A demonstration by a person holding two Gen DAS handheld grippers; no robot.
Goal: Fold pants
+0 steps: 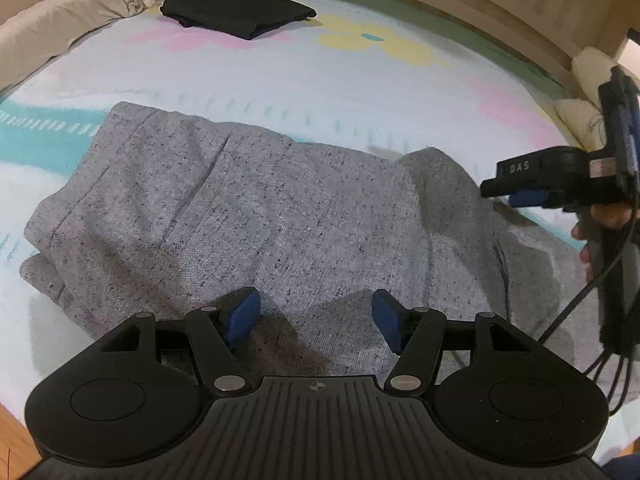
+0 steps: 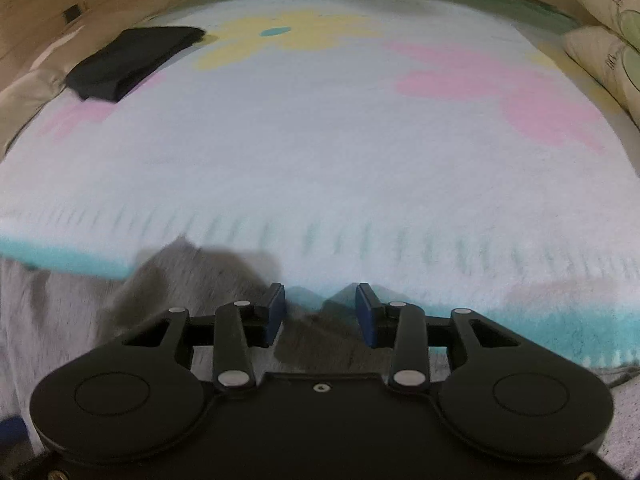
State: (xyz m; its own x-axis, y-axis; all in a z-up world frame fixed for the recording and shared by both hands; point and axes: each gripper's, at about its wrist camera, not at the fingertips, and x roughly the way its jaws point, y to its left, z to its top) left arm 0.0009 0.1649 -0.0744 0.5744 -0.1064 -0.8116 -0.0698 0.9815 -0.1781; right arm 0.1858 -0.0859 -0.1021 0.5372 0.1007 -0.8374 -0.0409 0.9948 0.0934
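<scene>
The pants [image 1: 240, 216] are grey speckled knit, partly folded into a thick, rumpled slab that fills the middle of the left wrist view and lies on the bed [image 1: 320, 92], whose cover is white with teal, pink and yellow flowers. Their long axis runs from the left edge toward the lower right, where a looser part trails off. The left hand-held gripper [image 1: 316, 318] hovers over the cloth, jaws wide, nothing between them. The right hand-held gripper [image 2: 320, 314] stands at a moderate gap over a blurred grey edge at the bottom of its view, pads clear. A folded black garment [image 1: 236, 10] lies upper left.
</scene>
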